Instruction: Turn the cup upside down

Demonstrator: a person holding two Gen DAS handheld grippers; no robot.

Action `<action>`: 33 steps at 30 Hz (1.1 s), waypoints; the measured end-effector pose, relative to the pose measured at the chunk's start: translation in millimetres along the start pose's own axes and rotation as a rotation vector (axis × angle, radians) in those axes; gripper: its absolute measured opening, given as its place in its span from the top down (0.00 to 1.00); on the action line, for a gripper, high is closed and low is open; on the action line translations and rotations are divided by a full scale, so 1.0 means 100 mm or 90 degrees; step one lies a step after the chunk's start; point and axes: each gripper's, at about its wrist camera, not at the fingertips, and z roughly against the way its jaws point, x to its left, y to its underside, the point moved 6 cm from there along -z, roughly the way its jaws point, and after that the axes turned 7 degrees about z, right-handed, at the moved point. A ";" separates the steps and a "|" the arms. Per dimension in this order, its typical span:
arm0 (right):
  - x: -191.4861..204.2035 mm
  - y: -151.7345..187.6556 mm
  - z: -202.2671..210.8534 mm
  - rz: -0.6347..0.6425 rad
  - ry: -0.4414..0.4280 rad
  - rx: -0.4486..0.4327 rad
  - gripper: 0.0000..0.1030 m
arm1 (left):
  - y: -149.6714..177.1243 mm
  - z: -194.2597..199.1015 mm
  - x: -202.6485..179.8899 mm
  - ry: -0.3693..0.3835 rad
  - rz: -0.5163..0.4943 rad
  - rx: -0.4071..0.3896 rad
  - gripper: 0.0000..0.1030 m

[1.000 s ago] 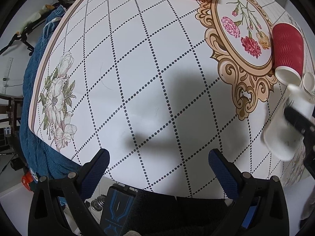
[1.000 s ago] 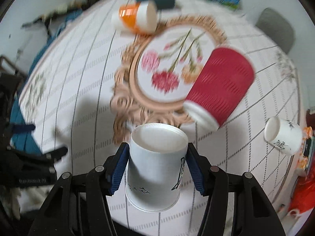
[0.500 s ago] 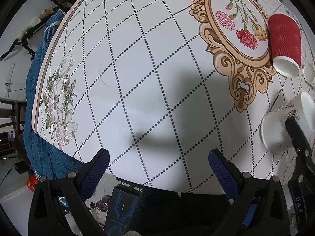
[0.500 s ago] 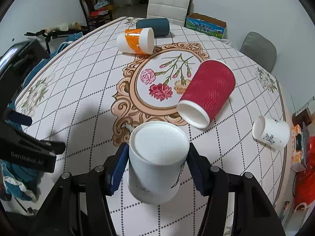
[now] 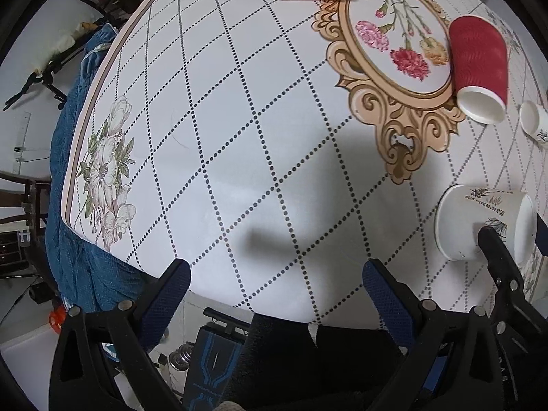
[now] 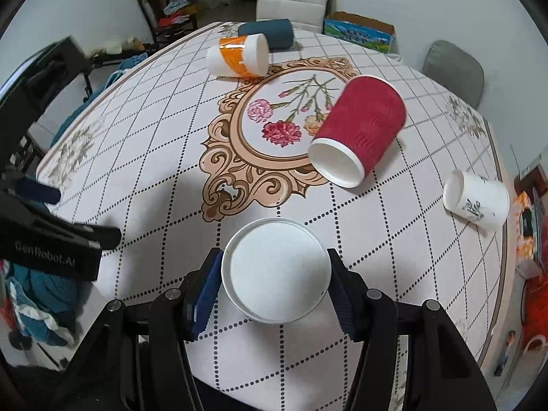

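My right gripper (image 6: 275, 286) is shut on a white paper cup (image 6: 275, 267), base up and mouth down, near the table's front edge. In the left wrist view the same cup (image 5: 479, 222) shows at the right with the right gripper's finger against it; I cannot tell whether its rim touches the tablecloth. My left gripper (image 5: 274, 294) is open and empty above the table's near-left edge.
A red ribbed cup (image 6: 359, 133) lies on its side by the flower medallion. An orange-banded cup (image 6: 239, 55) and a dark blue cup (image 6: 267, 34) lie at the back. A small white cup (image 6: 476, 198) lies at the right. Chairs surround the table (image 6: 137, 137).
The white cup in my right gripper has turned further, so its base now faces up, and it has come lower toward the table. The left gripper has stayed open.
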 end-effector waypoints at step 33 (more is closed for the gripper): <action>0.24 0.35 3.24 -0.285 0.203 -0.107 0.03 | 0.91 2.52 0.46 0.151 -0.128 -0.310 0.00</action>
